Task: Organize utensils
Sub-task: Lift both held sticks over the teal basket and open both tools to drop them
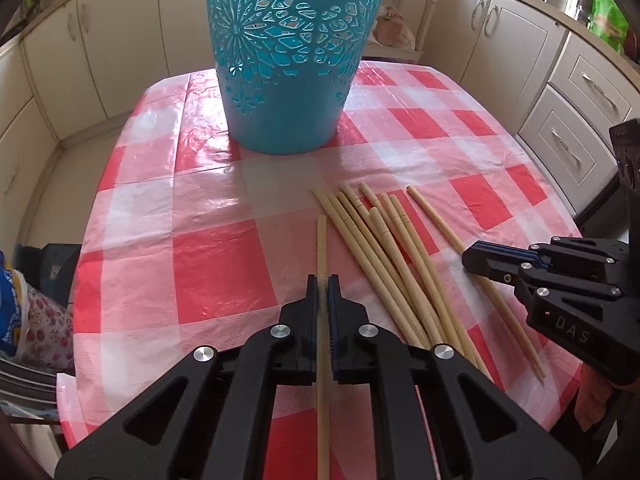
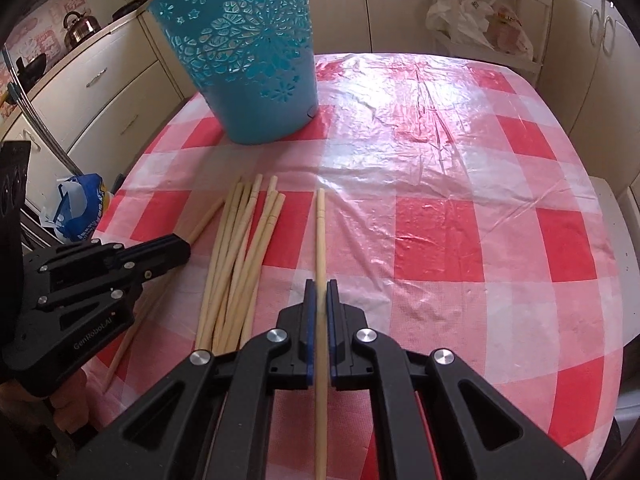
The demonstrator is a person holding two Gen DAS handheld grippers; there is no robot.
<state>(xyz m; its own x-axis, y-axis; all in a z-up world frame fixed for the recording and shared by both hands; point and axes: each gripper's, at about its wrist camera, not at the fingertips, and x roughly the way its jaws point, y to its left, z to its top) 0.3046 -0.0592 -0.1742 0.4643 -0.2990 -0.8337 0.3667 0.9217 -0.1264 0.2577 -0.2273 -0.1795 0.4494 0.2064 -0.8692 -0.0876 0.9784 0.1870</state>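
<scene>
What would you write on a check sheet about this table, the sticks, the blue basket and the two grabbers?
Surface: table under a shiny red-and-white checked cloth.
Job's things: blue basket upright at the far end; loose chopsticks in a pile on the cloth.
Clutter: nothing seen on the table.
Grippers: left gripper shut on one chopstick; right gripper shut on another chopstick.
Cables: nothing seen.
Surroundings: cream kitchen cabinets; kettle on the counter; plastic bags on a rack.

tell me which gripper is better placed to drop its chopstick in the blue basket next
Left, narrowly: both grippers clamp a chopstick, but the left gripper faces the blue basket head-on; for the right gripper it sits off left.
</scene>
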